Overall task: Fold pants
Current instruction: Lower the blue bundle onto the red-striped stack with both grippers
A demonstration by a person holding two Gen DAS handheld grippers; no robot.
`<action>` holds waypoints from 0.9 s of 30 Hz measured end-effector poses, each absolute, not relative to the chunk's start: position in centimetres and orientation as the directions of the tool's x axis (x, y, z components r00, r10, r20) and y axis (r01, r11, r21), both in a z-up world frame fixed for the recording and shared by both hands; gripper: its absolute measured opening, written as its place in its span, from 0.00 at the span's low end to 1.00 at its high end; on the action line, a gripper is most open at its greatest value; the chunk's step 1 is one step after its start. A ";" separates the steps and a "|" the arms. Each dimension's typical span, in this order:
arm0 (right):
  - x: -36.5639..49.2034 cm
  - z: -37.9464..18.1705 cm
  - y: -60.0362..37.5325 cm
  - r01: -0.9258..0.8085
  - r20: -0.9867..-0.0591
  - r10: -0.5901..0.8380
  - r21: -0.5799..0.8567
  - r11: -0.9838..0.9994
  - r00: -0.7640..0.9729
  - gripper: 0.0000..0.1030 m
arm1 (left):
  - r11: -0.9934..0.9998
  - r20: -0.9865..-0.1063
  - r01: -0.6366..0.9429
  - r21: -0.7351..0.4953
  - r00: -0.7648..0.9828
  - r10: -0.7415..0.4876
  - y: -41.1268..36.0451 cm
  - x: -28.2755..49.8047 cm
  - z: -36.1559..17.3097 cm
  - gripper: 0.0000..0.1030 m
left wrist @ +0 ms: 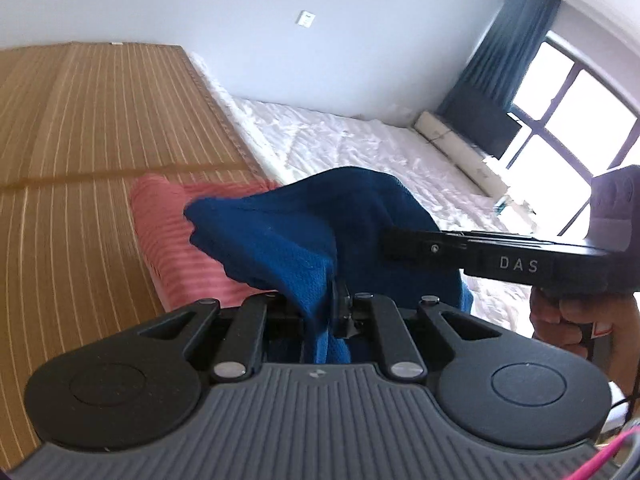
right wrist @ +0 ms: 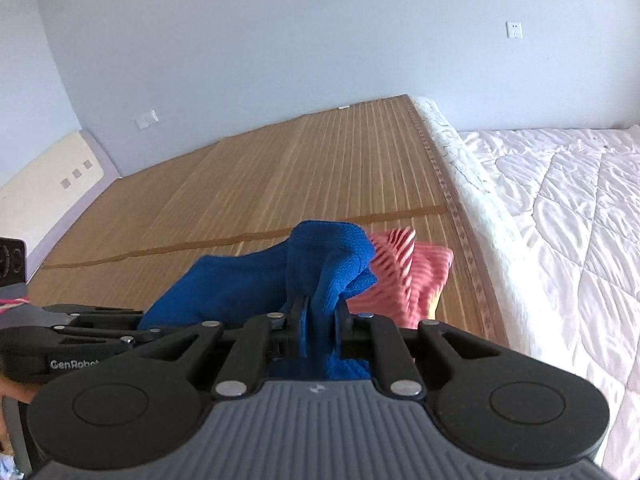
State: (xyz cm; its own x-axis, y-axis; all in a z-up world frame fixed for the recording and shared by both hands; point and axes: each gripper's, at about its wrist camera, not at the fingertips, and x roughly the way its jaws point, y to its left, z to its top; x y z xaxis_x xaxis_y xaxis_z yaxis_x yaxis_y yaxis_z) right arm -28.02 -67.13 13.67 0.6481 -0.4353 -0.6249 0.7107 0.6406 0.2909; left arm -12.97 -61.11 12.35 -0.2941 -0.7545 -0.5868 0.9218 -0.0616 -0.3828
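Observation:
Blue fleece pants (left wrist: 304, 232) hang bunched above the bamboo mat (left wrist: 100, 120), held up by both grippers. My left gripper (left wrist: 325, 306) is shut on a fold of the blue fabric, which hides its fingertips. In the left wrist view my right gripper (left wrist: 394, 245) comes in from the right, its tip sunk in the same cloth, with a hand (left wrist: 568, 320) on its grip. In the right wrist view my right gripper (right wrist: 320, 310) is shut on a thick ridge of the pants (right wrist: 320, 256). My left gripper (right wrist: 132, 322) lies close at the left, against the cloth.
A pink striped cloth (left wrist: 176, 248) lies on the mat just behind the pants, also the pink cloth (right wrist: 404, 276). A white quilted bedspread (right wrist: 560, 220) borders the mat (right wrist: 280, 168) on the right. A wall, curtain (left wrist: 516, 40) and window stand beyond.

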 end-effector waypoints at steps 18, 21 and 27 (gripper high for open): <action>-29.5 8.9 -70.5 0.813 -0.629 -0.572 0.177 0.555 0.527 0.35 | 0.074 -0.589 0.955 -0.287 -0.115 -0.800 -61.7 -4.9 8.3 0.47; -30.8 8.9 -68.2 0.810 -0.637 -0.557 0.196 0.552 0.533 0.39 | 0.031 -0.623 0.946 -0.323 -0.188 -0.759 -61.7 -5.4 6.8 0.49; -29.7 6.5 -68.2 0.809 -0.697 -0.482 0.248 0.534 0.532 0.41 | 0.027 -0.683 0.929 -0.368 -0.250 -0.686 -62.6 -8.1 2.6 0.49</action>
